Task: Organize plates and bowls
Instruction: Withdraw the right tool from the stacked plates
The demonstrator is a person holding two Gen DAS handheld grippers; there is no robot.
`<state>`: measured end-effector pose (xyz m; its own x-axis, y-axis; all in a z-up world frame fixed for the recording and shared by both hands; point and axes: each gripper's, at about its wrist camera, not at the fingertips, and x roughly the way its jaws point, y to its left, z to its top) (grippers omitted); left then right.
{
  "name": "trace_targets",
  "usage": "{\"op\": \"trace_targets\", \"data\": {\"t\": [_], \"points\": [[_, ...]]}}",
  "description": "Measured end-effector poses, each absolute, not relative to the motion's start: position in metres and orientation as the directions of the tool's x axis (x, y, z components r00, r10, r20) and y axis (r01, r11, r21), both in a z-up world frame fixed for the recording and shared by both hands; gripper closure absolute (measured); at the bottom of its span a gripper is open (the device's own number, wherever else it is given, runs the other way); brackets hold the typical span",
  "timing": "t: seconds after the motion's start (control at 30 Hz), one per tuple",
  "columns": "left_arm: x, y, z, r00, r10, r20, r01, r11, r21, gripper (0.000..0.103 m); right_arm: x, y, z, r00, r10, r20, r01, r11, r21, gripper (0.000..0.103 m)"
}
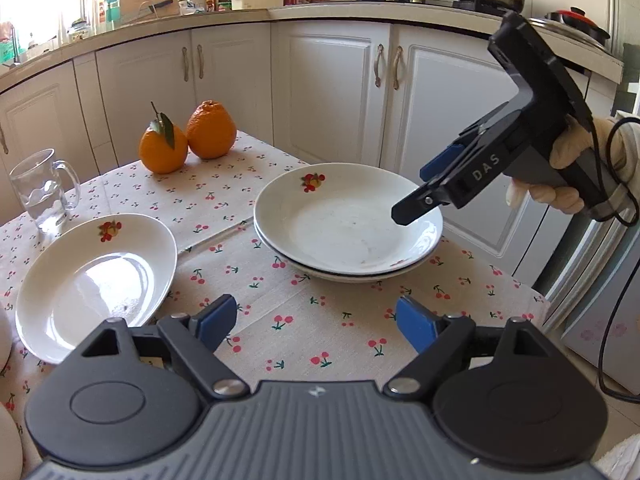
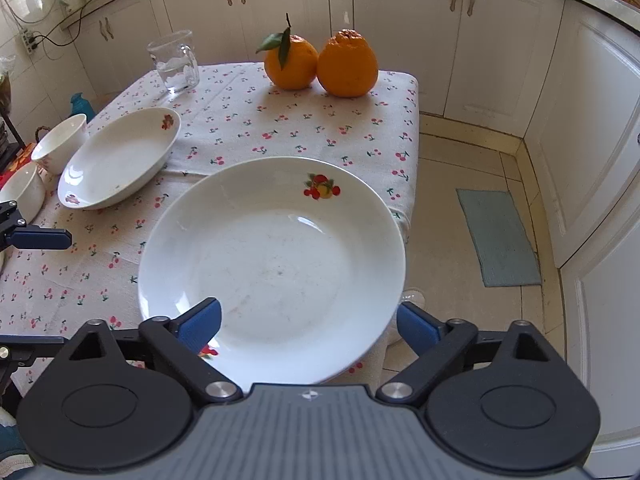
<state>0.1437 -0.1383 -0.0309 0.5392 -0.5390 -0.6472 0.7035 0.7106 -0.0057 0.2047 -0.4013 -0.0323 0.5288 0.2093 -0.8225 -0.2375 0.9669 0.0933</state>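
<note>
Right gripper [image 1: 416,196] spread above stacked plates [image 1: 348,224]

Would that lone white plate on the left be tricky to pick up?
Probably. The lone plate looks like glossy, glazed ceramic, so likely slippery between the pads and breakable if dropped. Its shallow, upturned rim should give the open left gripper an edge to pinch.

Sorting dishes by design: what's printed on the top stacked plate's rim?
A small red-and-yellow fruit motif on the white plate, clearest in the right wrist view.

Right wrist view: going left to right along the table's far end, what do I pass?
Clear glass mug → leafy round orange → bumpy-topped orange, all on the cherry-print tablecloth.
</note>
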Motion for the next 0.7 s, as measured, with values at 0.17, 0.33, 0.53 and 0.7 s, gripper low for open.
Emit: {"op": "trace_targets", "data": {"t": [0.17,0.33,0.53,0.7], "points": [[0.136,-0.123,-0.028,0.587,-0.507,-0.631,0.650,0.760,-0.006,0.014,0.189,-0.383,-0.015,0.555,0.235,-0.798,-0.280,0.956,0.087,0.000],[0.133,-0.105,-0.031,0.670,-0.408,-0.620,0.539,0.842,0.028,0.010,0.170,-0.355,0.004,0.591,0.263,-0.763,-0.347,0.936,0.054,0.000],[0.141,-0.082,-0.039,0.699,-0.329,-0.635,0.433,0.901,0.010,0.010,0.154,-0.319,0.027,0.623,0.301,-0.722,-0.435,0.900,0.001,0.000],[0.147,-0.073,-0.048,0.702,-0.307,-0.643,0.397,0.918,-0.006,0.010,0.153,-0.295,0.035,0.621,0.341,-0.706,-0.483,0.876,-0.002,0.000]]}}
